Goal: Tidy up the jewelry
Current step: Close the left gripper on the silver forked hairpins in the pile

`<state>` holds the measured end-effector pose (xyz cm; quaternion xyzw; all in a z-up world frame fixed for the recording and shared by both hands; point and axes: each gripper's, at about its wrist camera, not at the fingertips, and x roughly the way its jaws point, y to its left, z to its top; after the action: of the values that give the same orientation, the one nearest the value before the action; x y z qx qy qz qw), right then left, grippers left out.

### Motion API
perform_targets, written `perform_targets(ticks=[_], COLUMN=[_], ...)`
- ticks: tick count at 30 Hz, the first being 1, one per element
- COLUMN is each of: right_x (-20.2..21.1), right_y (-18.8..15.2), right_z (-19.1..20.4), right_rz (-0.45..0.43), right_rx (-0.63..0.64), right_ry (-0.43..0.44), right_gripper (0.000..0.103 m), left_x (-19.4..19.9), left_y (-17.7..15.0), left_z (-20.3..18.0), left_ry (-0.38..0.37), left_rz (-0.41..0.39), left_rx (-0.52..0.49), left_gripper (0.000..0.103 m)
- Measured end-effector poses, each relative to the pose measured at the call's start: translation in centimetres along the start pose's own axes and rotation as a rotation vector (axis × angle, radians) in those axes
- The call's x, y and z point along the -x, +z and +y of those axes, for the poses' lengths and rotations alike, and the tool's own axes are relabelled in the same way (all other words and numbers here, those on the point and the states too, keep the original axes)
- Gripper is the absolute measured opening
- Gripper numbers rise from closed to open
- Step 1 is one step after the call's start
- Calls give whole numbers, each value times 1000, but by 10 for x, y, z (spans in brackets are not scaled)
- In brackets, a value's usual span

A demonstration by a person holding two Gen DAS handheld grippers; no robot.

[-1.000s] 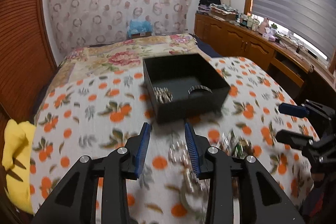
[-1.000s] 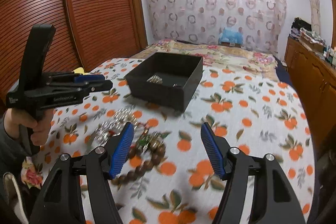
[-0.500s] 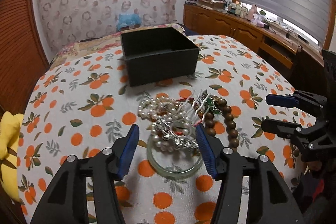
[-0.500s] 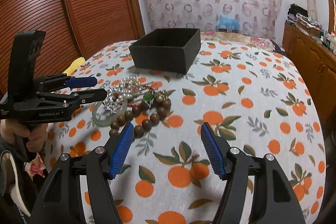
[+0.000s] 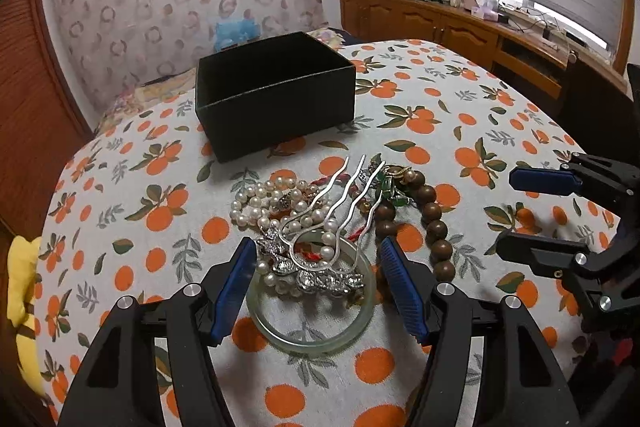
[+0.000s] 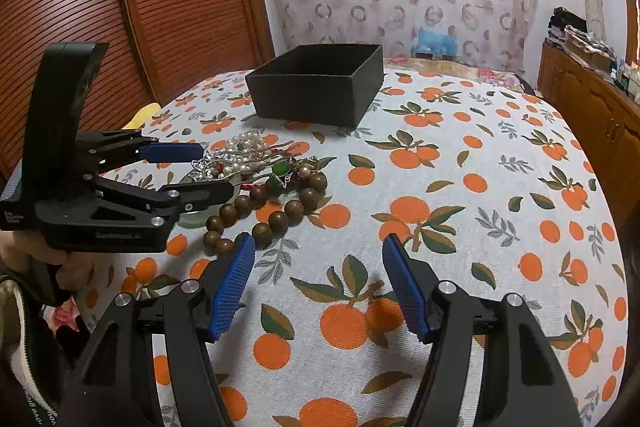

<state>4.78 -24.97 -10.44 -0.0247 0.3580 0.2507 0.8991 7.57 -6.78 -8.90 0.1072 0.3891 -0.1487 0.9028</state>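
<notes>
A jewelry pile lies on the orange-print cloth: a pale green bangle (image 5: 316, 339), pearl strands (image 5: 264, 199), a silver wavy hair fork (image 5: 340, 195), a silver ornament (image 5: 316, 277) and a brown wooden bead bracelet (image 5: 434, 215). My left gripper (image 5: 316, 279) is open, low over the pile, its blue pads either side of the bangle and ornament. It also shows in the right wrist view (image 6: 200, 167). My right gripper (image 6: 318, 275) is open and empty, just right of the beads (image 6: 280, 217). The black box (image 5: 276, 95) stands beyond the pile; its inside is hidden.
The cloth-covered table (image 6: 460, 227) curves away on all sides. A yellow item (image 5: 22, 291) lies at the left edge. A wooden slatted door (image 6: 120, 7) is left, a wooden counter (image 5: 460, 27) with clutter right, a curtain behind.
My left gripper has dropped and moved forward, so the pile now sits between its pads. My right gripper has lowered towards the cloth near the beads.
</notes>
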Motion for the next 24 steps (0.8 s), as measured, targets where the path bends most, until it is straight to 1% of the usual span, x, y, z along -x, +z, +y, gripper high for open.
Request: perform_targets(ticks=[5, 11, 14, 15, 16, 17, 18, 19, 21, 24], right_x=[0, 0, 0, -1, -1, 0, -1, -2, -3, -4], right_y=[0, -1, -1, -1, -1, -1, -1, -1, -1, -1], right_z=[0, 2, 1, 1, 1, 2, 1, 2, 3, 3], right_rz=[1, 4, 2, 3, 3, 3, 2, 3, 2, 2], right_rx=[2, 3, 1, 1, 1, 1, 1, 1, 0, 0], right_ry=[0, 4, 5, 4, 5, 5, 5, 7, 10, 13], right_gripper=[68, 68, 68, 68, 68, 68, 68, 68, 68, 68], left_x=[-7, -5, -4, -2, 1, 3, 5, 6, 7, 8], left_y=[1, -1, -1, -1, 0, 1, 2, 2, 1, -2], left_z=[0, -3, -6, -6, -5, -2, 0, 4, 10, 13], left_ry=[34, 38, 41, 39, 42, 42, 42, 49, 16, 3], left_rz=[14, 6, -4, -13, -23, -24, -29, -29, -14, -10], left_rx=[-24, -49, -73, -73, -69, -61, -51, -43, -21, -10], left_gripper=[62, 61, 55, 49, 40, 38, 20, 19, 19, 19])
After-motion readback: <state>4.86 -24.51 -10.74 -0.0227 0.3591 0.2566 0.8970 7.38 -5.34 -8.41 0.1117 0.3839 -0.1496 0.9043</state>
